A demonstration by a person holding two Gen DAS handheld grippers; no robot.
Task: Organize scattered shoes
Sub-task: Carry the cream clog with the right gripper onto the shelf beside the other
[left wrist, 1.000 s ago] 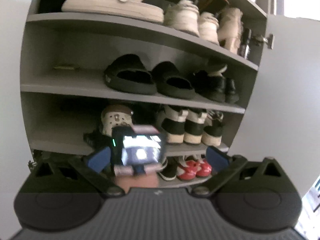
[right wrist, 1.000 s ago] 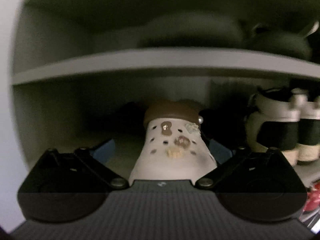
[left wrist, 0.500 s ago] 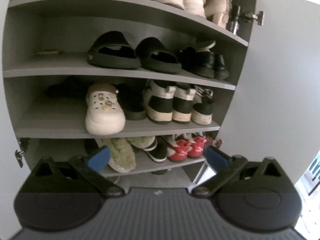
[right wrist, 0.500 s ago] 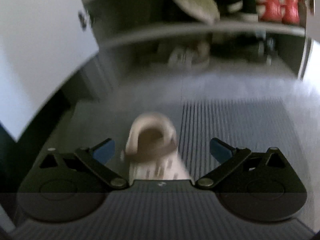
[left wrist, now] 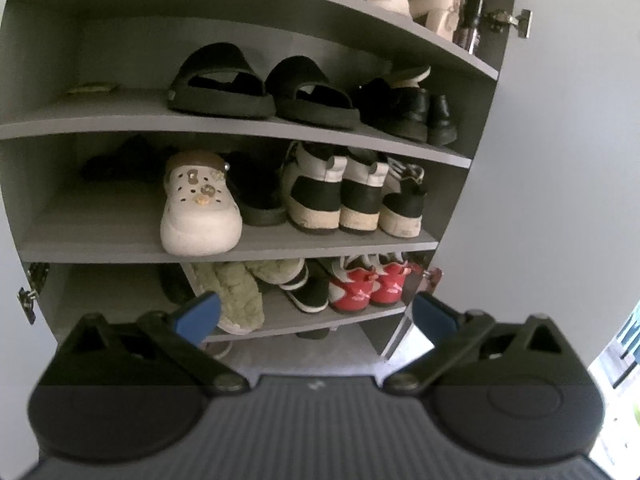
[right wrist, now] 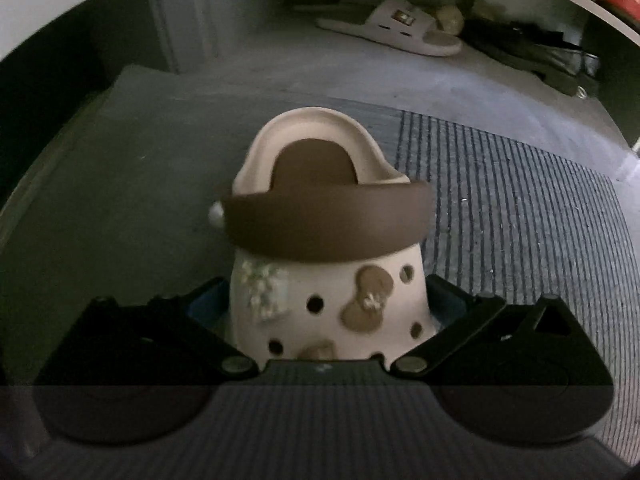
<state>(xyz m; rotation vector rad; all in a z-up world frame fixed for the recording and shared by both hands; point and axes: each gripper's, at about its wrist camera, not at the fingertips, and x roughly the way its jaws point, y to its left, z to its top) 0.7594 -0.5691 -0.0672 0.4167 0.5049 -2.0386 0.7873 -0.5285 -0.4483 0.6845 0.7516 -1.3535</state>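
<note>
Straddling a cream clog (right wrist: 328, 280) at frame centre, right gripper (right wrist: 328, 304) has a jaw on each side; cannot tell if they clamp it. Clog sits on grey floor (right wrist: 140, 184) beside a striped mat (right wrist: 520, 208). Left gripper (left wrist: 316, 316) spread wide, empty, facing the shoe cabinet (left wrist: 240, 250); matching clog (left wrist: 198, 206) centre-left on its shelf.

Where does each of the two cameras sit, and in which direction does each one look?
Left wrist: sits on the left gripper, faces the open shoe cabinet; its own two blue-tipped fingers show, spread wide with nothing between.
Right wrist: sits on the right gripper, looks down at the floor and the mat; its fingers flank a white clog on both sides.
Shared: no one thing surely; a matching clog stands on the third shelf, so the two look like a pair.
</note>
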